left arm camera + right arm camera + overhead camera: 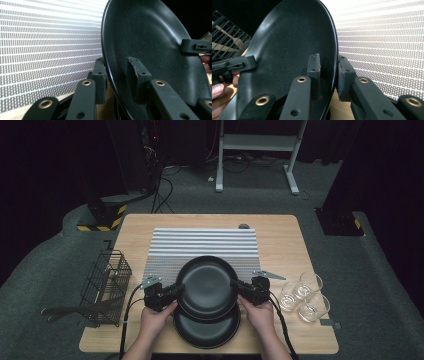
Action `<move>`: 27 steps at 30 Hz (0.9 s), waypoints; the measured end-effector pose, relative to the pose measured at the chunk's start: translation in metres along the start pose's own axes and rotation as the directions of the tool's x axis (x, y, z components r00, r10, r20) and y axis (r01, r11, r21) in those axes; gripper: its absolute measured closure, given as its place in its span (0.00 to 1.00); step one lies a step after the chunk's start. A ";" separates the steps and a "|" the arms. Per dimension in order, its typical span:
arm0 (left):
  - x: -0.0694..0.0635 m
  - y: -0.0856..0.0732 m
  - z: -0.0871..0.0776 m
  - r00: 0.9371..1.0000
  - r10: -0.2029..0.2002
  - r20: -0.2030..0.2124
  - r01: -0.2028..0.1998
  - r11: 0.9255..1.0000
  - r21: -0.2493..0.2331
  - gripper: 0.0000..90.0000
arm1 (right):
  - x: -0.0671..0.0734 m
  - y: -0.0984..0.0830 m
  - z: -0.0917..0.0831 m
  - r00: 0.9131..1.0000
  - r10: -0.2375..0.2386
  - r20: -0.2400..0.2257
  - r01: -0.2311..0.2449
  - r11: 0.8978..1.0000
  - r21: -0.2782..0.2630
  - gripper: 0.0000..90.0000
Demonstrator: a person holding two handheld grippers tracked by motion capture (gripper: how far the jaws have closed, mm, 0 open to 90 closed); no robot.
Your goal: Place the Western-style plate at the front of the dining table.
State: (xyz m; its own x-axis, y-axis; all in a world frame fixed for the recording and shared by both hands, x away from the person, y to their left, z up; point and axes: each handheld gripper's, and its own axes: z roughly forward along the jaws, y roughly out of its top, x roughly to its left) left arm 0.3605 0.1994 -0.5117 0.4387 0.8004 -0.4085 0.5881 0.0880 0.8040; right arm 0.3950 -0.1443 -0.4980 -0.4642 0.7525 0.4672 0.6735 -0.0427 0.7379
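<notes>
Over the striped mat [204,245], both tongs [170,292] [239,286] clamp a glossy black plate's [207,285] opposite rims.

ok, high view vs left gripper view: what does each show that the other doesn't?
High view alone: the second black plate lying under the lifted one, the wire basket at the table's left, the three glasses at its right, and the person's hands. Left gripper view alone: close up, the left hand-held gripper with one finger inside the rim and one behind it, pressed on. Both: the lifted black plate, the striped mat, and the right hand-held gripper on the opposite rim.
</notes>
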 end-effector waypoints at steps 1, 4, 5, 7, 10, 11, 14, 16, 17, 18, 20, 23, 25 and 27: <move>0.000 0.000 0.000 1.000 0.001 0.001 -0.001 1.000 -0.002 0.78 | -0.001 0.000 0.001 1.000 0.001 0.002 -0.001 1.000 0.001 0.84; 0.000 -0.001 0.001 1.000 0.007 0.001 -0.007 1.000 -0.011 0.78 | -0.002 0.000 0.002 1.000 0.004 0.005 -0.004 1.000 0.005 0.83; 0.000 -0.001 0.002 1.000 0.012 -0.002 -0.012 1.000 -0.016 0.77 | -0.002 -0.001 0.002 1.000 0.002 0.005 -0.002 1.000 0.006 0.83; 0.000 -0.001 0.002 1.000 0.016 -0.001 -0.016 1.000 -0.021 0.77 | -0.002 0.000 0.002 1.000 0.000 0.003 0.000 1.000 0.007 0.83; 0.001 -0.003 0.003 1.000 0.025 0.004 -0.025 0.999 -0.032 0.77 | -0.002 0.000 0.001 1.000 -0.004 0.005 0.004 1.000 0.011 0.83; 0.002 -0.003 0.003 1.000 0.025 0.004 -0.025 0.999 -0.036 0.77 | -0.002 0.000 0.001 1.000 -0.006 0.005 0.006 1.000 0.012 0.83; 0.000 -0.007 0.003 1.000 0.025 0.001 -0.025 0.998 -0.058 0.76 | -0.002 -0.001 0.002 1.000 -0.017 0.008 0.017 1.000 0.013 0.82; 0.001 -0.010 0.002 1.000 0.028 0.005 -0.028 0.997 -0.068 0.76 | -0.002 -0.001 0.002 1.000 -0.026 0.009 0.025 1.000 0.017 0.81; 0.001 -0.010 0.002 1.000 0.030 0.005 -0.029 0.997 -0.070 0.76 | -0.002 -0.001 0.002 1.000 -0.028 0.009 0.028 0.999 0.019 0.81; 0.001 -0.010 0.002 0.999 0.036 0.003 -0.036 0.997 -0.070 0.76 | -0.001 -0.001 0.001 0.999 -0.031 0.010 0.031 0.999 0.020 0.81; 0.001 -0.010 0.002 0.999 0.036 0.005 -0.036 0.997 -0.074 0.76 | -0.001 -0.001 0.001 0.999 -0.035 0.014 0.035 0.999 0.021 0.80; 0.001 -0.012 0.001 0.999 0.042 0.002 -0.042 0.996 -0.079 0.77 | 0.000 -0.002 0.001 0.999 -0.036 0.015 0.036 0.999 0.027 0.79; 0.001 -0.012 0.002 0.999 0.039 0.006 -0.039 0.996 -0.080 0.77 | 0.001 -0.003 0.001 0.999 -0.039 0.012 0.039 0.999 0.034 0.78; 0.001 -0.012 0.002 0.999 0.036 0.009 -0.035 0.996 -0.083 0.77 | 0.001 -0.004 0.001 0.999 -0.038 0.010 0.038 0.999 0.039 0.76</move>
State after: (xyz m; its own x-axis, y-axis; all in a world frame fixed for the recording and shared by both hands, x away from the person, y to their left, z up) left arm 0.3553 0.1984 -0.5226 0.4653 0.7979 -0.3831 0.5138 0.1090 0.8510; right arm 0.3922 -0.1421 -0.5012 -0.4841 0.7600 0.4336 0.6772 0.0115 0.7357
